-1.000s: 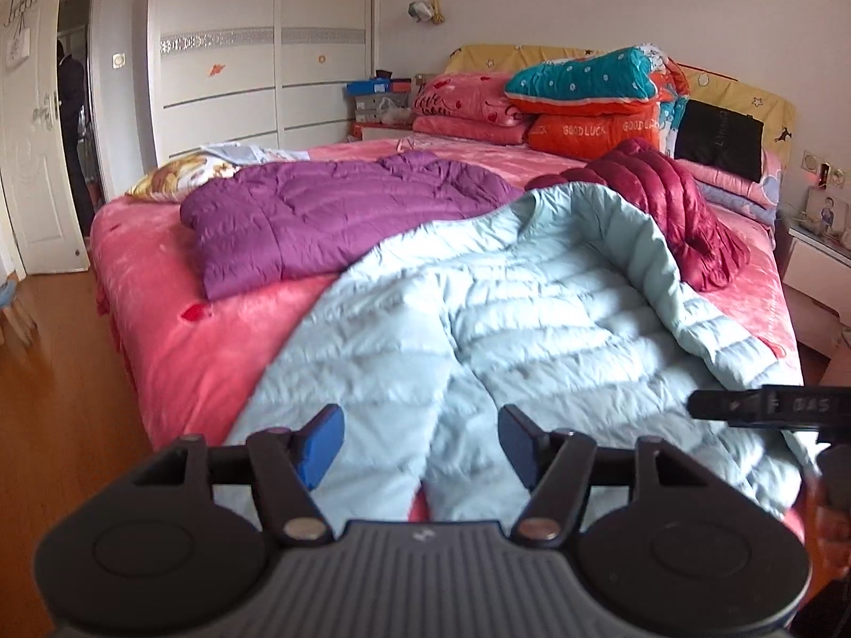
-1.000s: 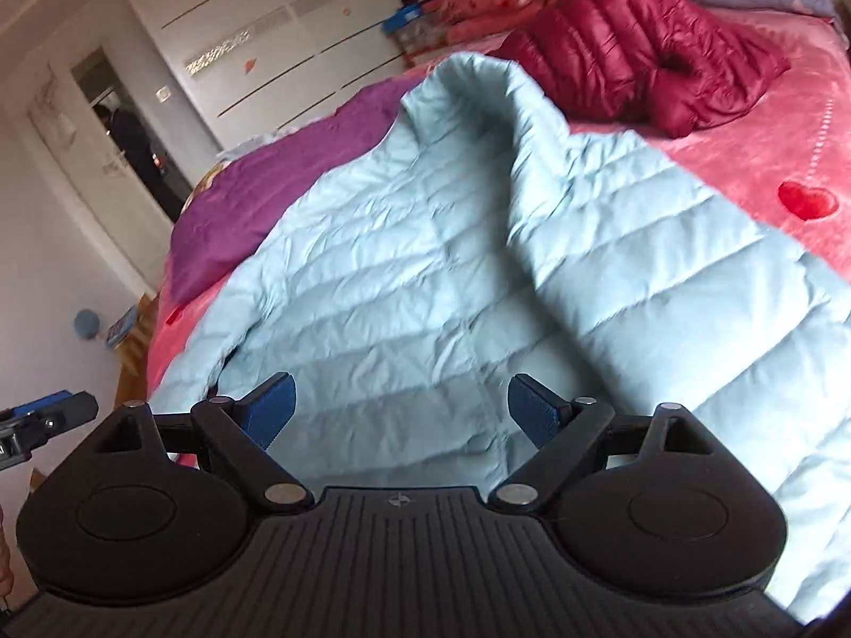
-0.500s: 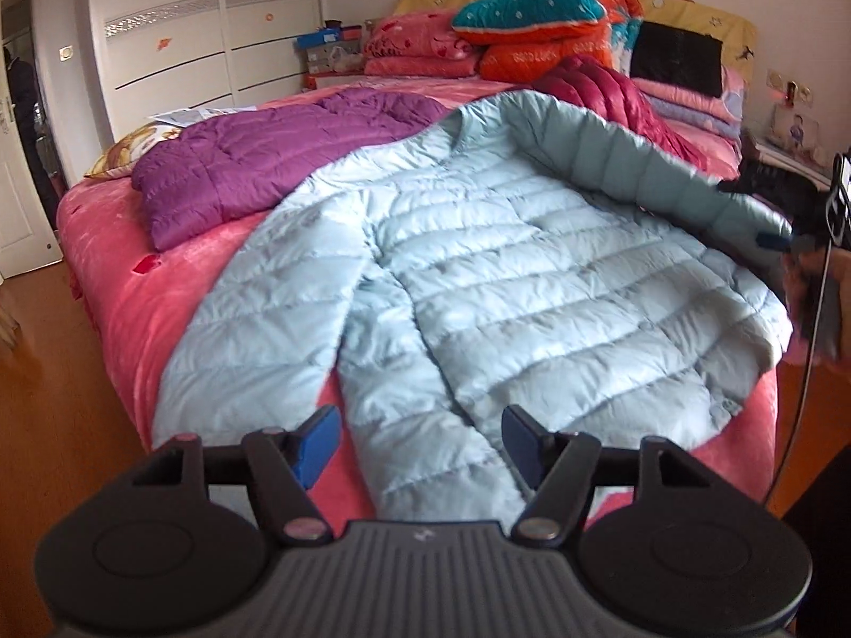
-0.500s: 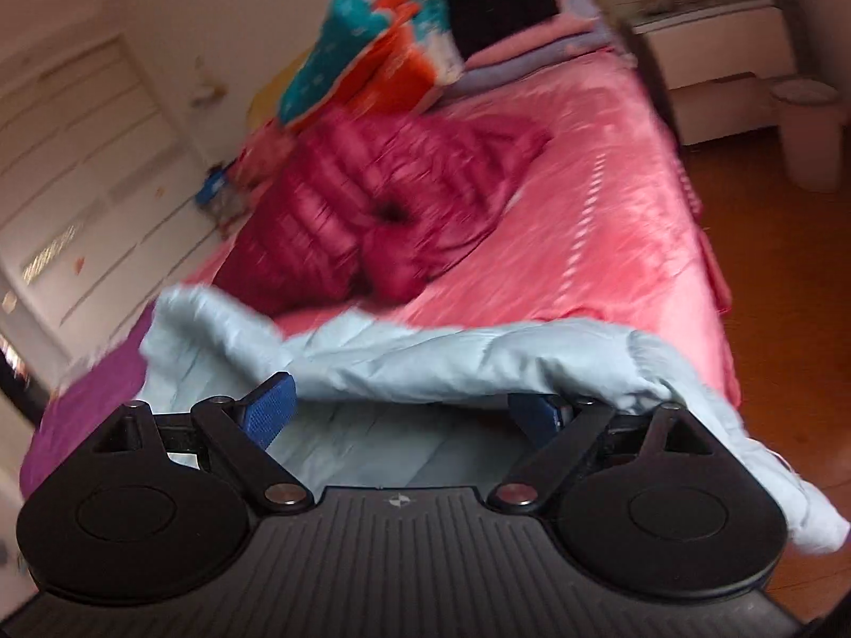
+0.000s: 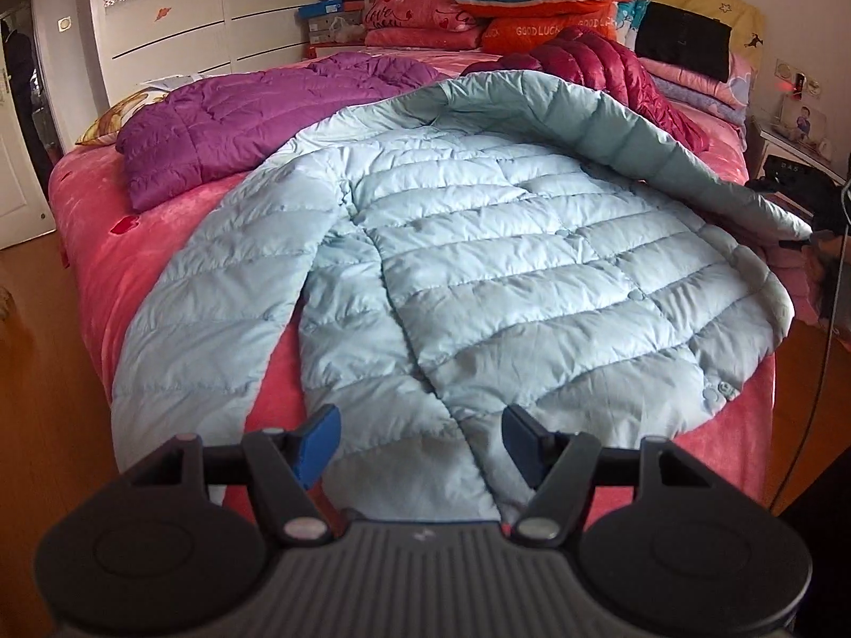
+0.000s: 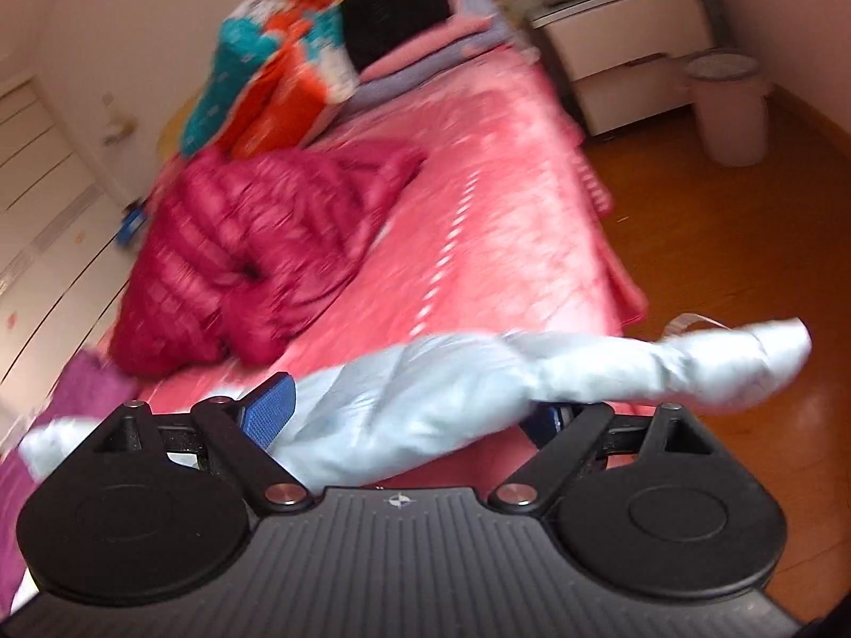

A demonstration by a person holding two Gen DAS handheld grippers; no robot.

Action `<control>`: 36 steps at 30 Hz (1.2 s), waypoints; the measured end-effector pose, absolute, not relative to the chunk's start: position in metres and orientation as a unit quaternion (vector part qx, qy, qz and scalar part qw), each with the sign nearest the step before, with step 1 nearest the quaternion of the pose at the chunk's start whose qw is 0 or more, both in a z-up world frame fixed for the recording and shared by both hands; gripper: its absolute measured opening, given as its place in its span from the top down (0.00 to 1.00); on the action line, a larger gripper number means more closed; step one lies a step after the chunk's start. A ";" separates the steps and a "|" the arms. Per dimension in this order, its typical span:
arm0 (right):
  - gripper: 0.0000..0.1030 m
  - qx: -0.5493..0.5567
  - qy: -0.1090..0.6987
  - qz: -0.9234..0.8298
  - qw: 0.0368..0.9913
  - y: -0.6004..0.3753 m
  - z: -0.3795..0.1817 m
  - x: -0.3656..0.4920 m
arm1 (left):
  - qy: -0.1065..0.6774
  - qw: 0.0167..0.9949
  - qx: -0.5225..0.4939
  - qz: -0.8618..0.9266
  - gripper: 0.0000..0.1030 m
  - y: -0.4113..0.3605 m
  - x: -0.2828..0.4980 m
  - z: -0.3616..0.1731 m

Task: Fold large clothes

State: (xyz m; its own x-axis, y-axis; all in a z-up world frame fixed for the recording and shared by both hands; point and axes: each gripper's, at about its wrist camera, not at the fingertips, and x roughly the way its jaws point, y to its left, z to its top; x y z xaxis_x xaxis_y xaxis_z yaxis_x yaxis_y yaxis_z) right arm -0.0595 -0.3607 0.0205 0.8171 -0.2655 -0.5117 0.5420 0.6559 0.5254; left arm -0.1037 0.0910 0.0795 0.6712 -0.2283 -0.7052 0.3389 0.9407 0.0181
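The pale blue down jacket (image 5: 478, 266) lies spread on the pink bed (image 5: 96, 223), left tool (image 5: 415, 438) gaping empty over its hem, right tool (image 6: 409, 409) spread around a lifted fold, grip uncertain.

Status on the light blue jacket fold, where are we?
Early. Done: the light blue jacket lies spread on the bed, its right front panel turned back. In hand: the right hand-held gripper has the jacket's sleeve lying across its open jaws, not visibly pinched. The left hand-held gripper hovers open over the hem. Left: all folds. The purple jacket and red jacket look unfolded.
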 end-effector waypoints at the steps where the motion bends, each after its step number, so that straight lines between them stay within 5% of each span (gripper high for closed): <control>1: 0.00 0.340 0.208 -0.205 0.894 -0.361 0.021 -0.056 | 0.375 0.912 0.066 -0.152 0.35 0.093 -0.103 0.078; 17: 0.00 0.142 0.341 -0.066 0.927 -0.286 0.022 -0.056 | 0.390 0.914 -0.015 -0.113 0.35 0.112 -0.075 0.054; 33: 0.00 0.127 0.363 -0.034 0.922 -0.266 0.009 -0.054 | 0.398 0.902 -0.077 -0.151 0.26 0.110 -0.059 0.035; 36: 0.12 0.119 0.361 -0.032 0.924 -0.257 0.011 -0.059 | 0.397 0.901 -0.078 -0.159 0.34 0.106 -0.058 0.034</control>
State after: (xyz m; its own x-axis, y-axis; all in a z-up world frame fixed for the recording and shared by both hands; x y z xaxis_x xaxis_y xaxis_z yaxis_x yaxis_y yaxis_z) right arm -0.0590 -0.2565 0.0114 0.7366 0.0273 -0.6758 0.1454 0.9694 0.1977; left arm -0.0579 0.1063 0.0345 0.6343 -0.3482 -0.6903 0.2251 0.9373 -0.2659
